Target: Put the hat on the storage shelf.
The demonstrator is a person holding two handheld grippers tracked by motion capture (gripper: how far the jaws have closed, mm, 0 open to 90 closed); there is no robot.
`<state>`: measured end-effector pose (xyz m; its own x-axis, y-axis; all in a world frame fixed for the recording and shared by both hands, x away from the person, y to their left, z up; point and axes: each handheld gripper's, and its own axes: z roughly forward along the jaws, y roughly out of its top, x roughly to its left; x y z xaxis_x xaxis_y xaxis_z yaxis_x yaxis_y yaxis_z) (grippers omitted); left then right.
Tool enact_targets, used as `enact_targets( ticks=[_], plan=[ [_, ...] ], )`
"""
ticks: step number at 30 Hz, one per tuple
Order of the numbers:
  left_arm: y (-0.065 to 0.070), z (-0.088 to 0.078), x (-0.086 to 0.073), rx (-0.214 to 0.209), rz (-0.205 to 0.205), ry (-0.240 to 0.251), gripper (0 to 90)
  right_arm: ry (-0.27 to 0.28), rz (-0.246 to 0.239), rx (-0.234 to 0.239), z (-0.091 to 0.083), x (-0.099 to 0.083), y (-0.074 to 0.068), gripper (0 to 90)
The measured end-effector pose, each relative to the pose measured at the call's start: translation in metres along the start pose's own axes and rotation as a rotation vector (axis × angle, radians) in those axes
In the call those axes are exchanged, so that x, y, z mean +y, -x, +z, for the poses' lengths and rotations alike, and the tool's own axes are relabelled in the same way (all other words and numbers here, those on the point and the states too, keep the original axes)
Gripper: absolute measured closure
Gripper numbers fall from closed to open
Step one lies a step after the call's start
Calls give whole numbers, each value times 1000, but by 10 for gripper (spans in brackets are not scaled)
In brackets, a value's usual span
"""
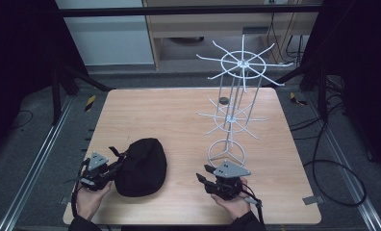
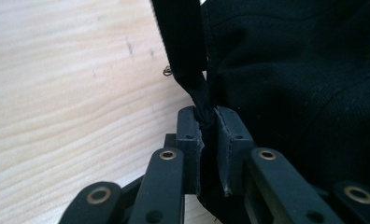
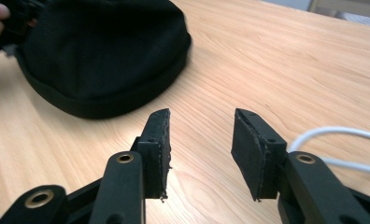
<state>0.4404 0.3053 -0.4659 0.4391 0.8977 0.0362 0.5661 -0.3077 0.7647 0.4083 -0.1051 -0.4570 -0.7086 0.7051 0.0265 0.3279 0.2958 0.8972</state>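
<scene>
A: Big stuff first. What's on the table [image 1: 188, 110]?

B: White wire rack [image 1: 233, 103], tall, toward the far right corner, ring base reaching to mid-right. Then the black cap [image 1: 141, 166], lying near the front edge, left of centre. Small dark disc [image 1: 223, 100] by the rack, far side; can't tell what it is.

A: Grippers?

B: Left gripper [image 1: 112, 169] at the cap's left side, near the front-left corner. Its jaws are clamped on the cap's strap [image 2: 192, 70]; in the left gripper view the strap runs down from the top and gets pinched flat between the pads. Right gripper [image 1: 201, 176] sits at the front edge, right of centre, just in front of the rack's base ring. Jaws apart, nothing between them but bare wood.

A: So which way is the cap from the free one?

B: To its left, across the table, apart from it. In the right gripper view the cap [image 3: 99, 56] is ahead and left of the jaws, long axis roughly front-to-back on the table. Left hand's on it already, right is the far one. I'd guess the right has to swing left to get the brim side.

A: Anything unclear?

B: Strap's end is hidden below the pads. Cap's underside and brim: can't make out, all black on black. Rack top's partly lost against the background.
</scene>
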Motion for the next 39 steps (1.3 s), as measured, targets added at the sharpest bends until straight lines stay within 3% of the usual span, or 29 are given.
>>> enact_targets(
  ticks=[6, 14, 20, 24, 31, 39],
  plan=[
    [-2, 9, -4, 27, -10, -61, 757, -24, 1, -45, -12, -7, 11, 529],
    [-4, 0, -3, 72, -69, -70, 646, 8, 52, -116, -36, -12, 34, 503],
    [2, -15, 6, 71, -96, 0, 605, 14, 100, -189, -58, -20, 53, 476],
    [9, -27, 16, 42, -102, 56, 561, 7, 134, -235, -68, -26, 66, 459],
    [23, -45, 36, 18, -53, 110, 554, -17, 171, -274, -76, -34, 81, 432],
    [40, -48, 57, -34, -7, 110, 518, -36, 191, -301, -81, -38, 89, 414]
  ],
)
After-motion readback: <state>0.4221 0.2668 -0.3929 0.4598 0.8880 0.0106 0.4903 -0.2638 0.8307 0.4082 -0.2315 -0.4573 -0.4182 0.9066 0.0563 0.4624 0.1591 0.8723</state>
